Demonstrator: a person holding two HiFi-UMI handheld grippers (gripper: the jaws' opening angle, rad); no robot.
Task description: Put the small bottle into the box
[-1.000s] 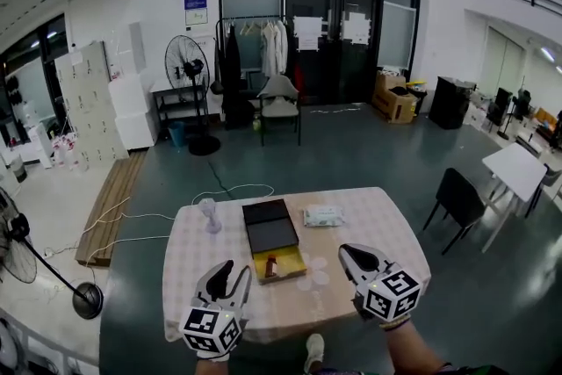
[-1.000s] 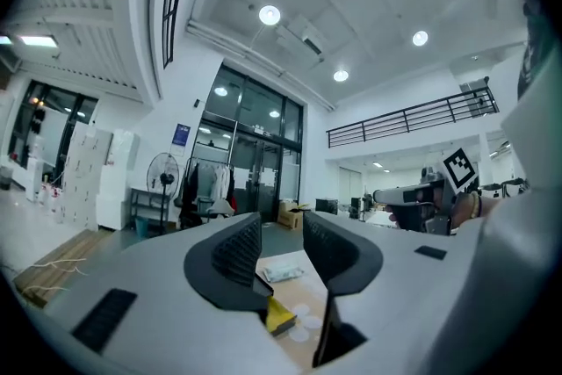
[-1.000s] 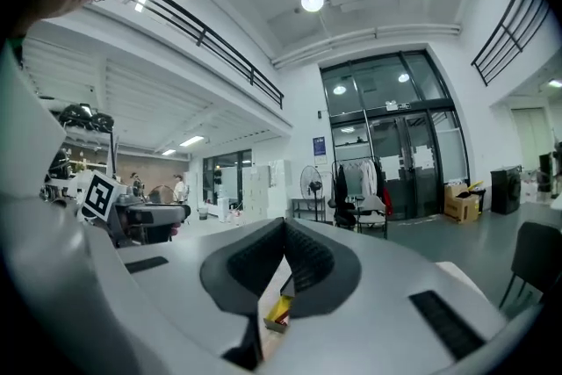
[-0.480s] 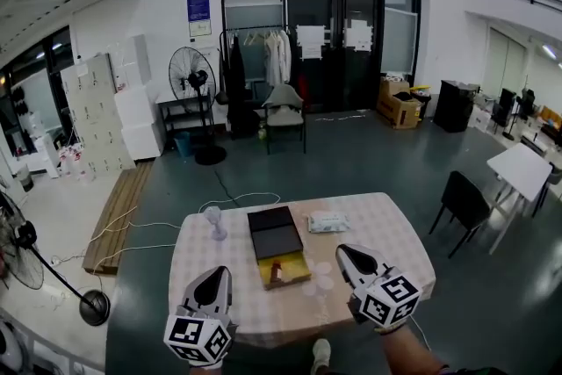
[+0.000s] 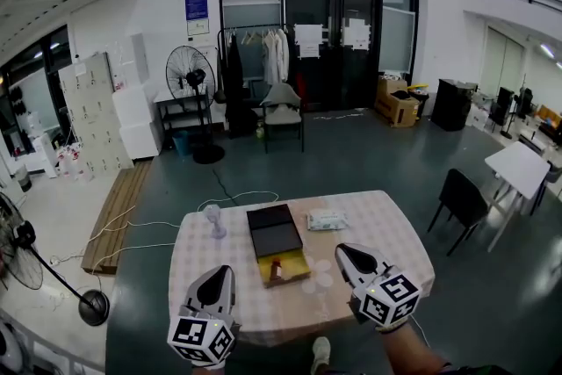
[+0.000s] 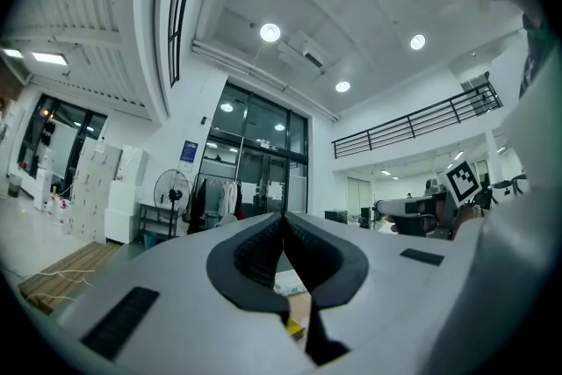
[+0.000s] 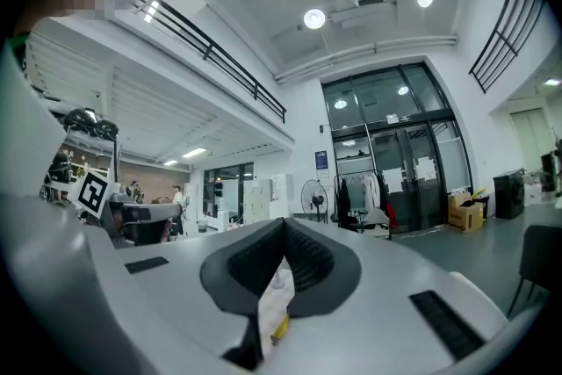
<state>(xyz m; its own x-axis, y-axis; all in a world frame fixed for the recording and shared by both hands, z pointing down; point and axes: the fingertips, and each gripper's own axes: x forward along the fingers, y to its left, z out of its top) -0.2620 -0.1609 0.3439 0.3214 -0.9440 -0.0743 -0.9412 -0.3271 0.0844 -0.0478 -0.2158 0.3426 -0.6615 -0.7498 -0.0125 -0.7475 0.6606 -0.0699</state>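
The box [image 5: 295, 264] lies open in the middle of the table, its yellow-lined tray nearest me and its black lid [image 5: 271, 230] folded back behind it. The small bottle [image 5: 276, 270], dark with a red end, lies inside the tray at its left side. My left gripper [image 5: 220, 276] hovers over the table's near left edge, shut and empty, its tips meeting in the left gripper view [image 6: 284, 219]. At the near right, my right gripper [image 5: 344, 253] is also shut with nothing held, its pads together in the right gripper view [image 7: 284, 226]. Both point up at the room.
The checked tablecloth [image 5: 378, 228] also carries a small clear stand [image 5: 212, 219] at the left and a flat white packet [image 5: 325, 220] behind the box. A black chair [image 5: 461, 198] and a white table [image 5: 518, 168] stand to the right; cables [image 5: 132, 224] and a floor fan [image 5: 26, 250] lie to the left.
The left gripper's jaws were apart a second ago and are now closed. Both grippers have drawn back slightly from the box toward the near edge.
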